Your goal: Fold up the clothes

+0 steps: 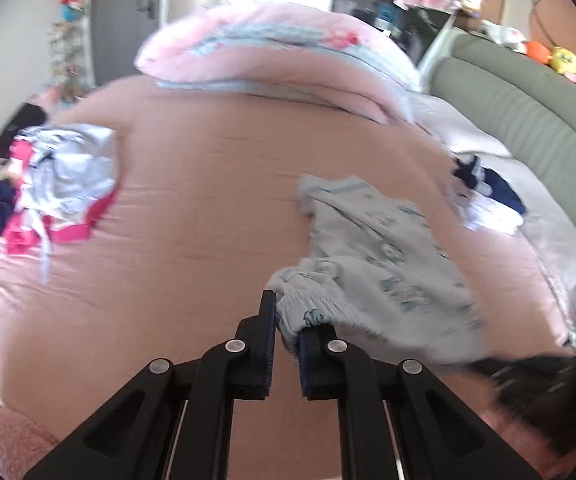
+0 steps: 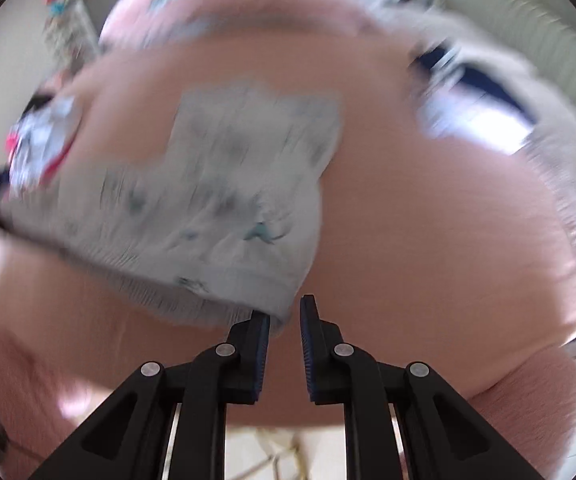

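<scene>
A pale blue printed garment (image 1: 387, 264) with an elastic waistband hangs stretched over the pink bed (image 1: 192, 220). My left gripper (image 1: 289, 320) is shut on the gathered waistband, and cloth bulges out between its pads. In the right wrist view the same garment (image 2: 228, 184) is blurred and spreads up and to the left. My right gripper (image 2: 286, 312) pinches its near corner, jaws almost together. That gripper also shows as a dark blur (image 1: 535, 372) at the garment's far end in the left wrist view.
A loose pile of white, pink and navy clothes (image 1: 56, 184) lies at the bed's left. A folded pink quilt (image 1: 280, 56) sits at the back. Folded navy and white pieces (image 1: 487, 200) rest by the grey-green headboard (image 1: 527, 100).
</scene>
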